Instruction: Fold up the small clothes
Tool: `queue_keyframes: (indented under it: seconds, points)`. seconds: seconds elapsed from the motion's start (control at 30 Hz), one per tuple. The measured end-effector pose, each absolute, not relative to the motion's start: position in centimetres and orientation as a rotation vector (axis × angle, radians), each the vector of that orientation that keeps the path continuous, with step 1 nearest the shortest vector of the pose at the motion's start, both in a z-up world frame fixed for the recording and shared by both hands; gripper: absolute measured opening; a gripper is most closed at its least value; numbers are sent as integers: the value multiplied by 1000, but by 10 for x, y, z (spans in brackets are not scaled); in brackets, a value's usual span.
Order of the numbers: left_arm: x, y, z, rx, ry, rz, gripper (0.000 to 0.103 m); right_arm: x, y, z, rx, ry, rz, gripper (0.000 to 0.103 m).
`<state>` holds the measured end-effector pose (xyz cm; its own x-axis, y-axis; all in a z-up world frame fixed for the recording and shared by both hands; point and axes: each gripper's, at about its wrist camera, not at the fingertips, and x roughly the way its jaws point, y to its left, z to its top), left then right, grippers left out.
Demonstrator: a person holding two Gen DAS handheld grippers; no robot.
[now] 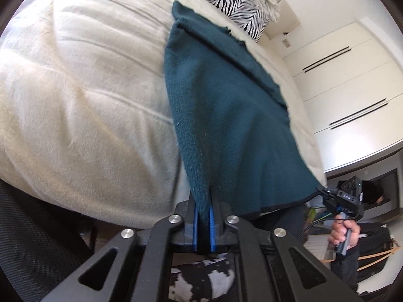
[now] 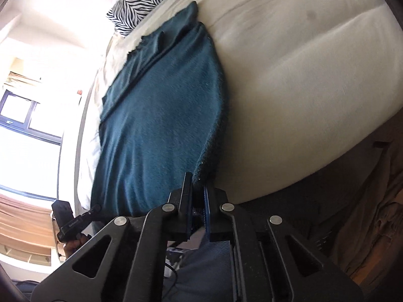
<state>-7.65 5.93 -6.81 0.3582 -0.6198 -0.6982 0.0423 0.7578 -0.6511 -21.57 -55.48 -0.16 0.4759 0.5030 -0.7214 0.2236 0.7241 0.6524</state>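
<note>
A dark teal knit garment [image 1: 221, 115] is stretched out over the cream bed [image 1: 83, 95]. My left gripper [image 1: 203, 216] is shut on one near corner of it. My right gripper [image 2: 199, 196] is shut on the other near corner of the same garment [image 2: 161, 115]. The right gripper also shows in the left wrist view [image 1: 327, 193], at the garment's right corner. The left gripper shows in the right wrist view [image 2: 94, 210], at the garment's left corner. The far end of the garment lies bunched on the bed.
A zebra-print pillow [image 1: 236, 5] lies at the head of the bed, beyond the garment; it also shows in the right wrist view [image 2: 141, 2]. White wardrobe doors [image 1: 347, 80] stand to the right. A window [image 2: 27, 115] is at the left.
</note>
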Motion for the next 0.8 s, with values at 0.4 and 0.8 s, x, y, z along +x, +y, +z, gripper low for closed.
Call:
queue_keyframes:
  seconds: [0.4, 0.8]
  points:
    - [-41, 89, -38, -969, 976, -592, 7, -163, -549, 37, 914, 878, 289, 6]
    - [47, 97, -10, -1095, 869, -601, 7, -57, -564, 57, 902, 784, 236, 6]
